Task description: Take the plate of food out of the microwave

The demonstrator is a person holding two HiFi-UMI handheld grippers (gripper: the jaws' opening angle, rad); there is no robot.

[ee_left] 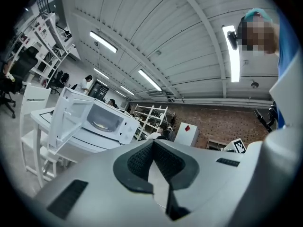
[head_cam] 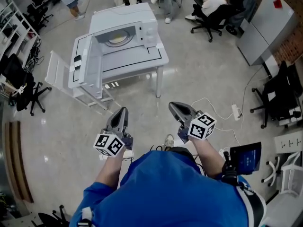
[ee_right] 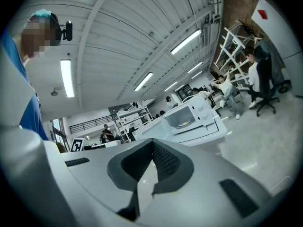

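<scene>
the person wears a bright blue shirt (head_cam: pixel 165 188) with short sleeves, and a white shoe (head_cam: pixel 169 141). the left gripper (head_cam: pixel 124 110) and right gripper (head_cam: pixel 171 104) are grey, with dark bumpy pads (ee_left: pixel 138 161) and white cubes (head_cam: pixel 110 144) with black square marks.

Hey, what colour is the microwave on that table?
The microwave is white; the head view shows it best.

We face the microwave (head_cam: pixel 124 30) on the table (head_cam: pixel 142 60), its door (head_cam: pixel 91 60) swung out left and the plate (head_cam: pixel 118 38) inside. A chair (head_cam: pixel 59 74) stands left of the table; seated people (head_cam: pixel 213 6) are behind it
</scene>
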